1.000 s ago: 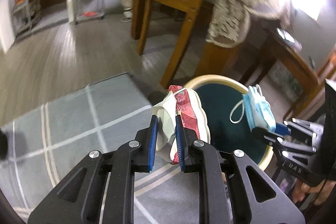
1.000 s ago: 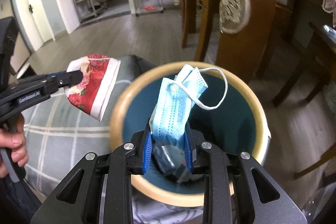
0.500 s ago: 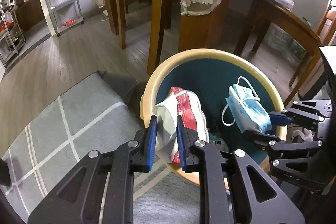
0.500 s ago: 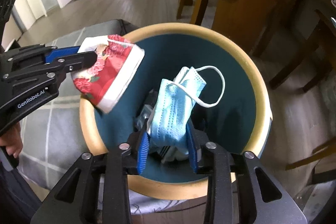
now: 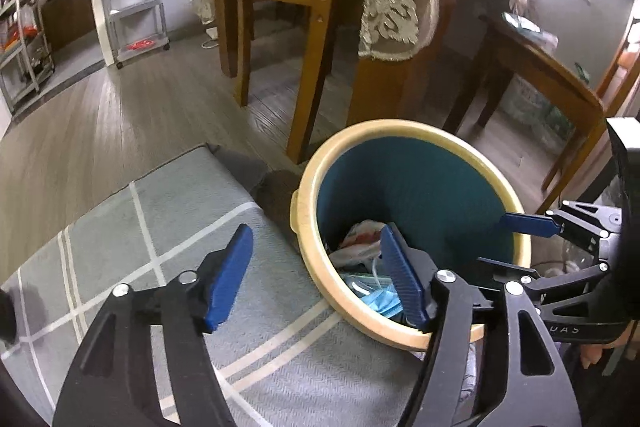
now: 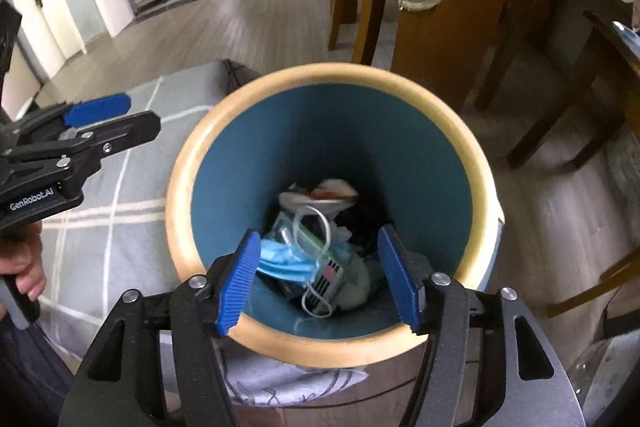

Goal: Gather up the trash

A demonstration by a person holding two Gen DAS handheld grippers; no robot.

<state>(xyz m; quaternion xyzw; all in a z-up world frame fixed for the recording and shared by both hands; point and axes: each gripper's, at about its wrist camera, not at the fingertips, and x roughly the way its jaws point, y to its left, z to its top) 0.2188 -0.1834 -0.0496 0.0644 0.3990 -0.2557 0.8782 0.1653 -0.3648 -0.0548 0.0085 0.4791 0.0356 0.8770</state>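
Where the grey checked rug meets the wood floor beside the lace-draped wooden table and a wooden chair, a round trash bin with a tan rim and teal inside stands with both grippers poised over it. Above its near rim the right gripper and, at its left rim, the left gripper each have their jaws spreading apart with nothing between the blue pads. Down at the bottom of the bin lie the red-and-white wrapper and, nearer the camera, the blue face mask with its white ear loop, on top of other rubbish.
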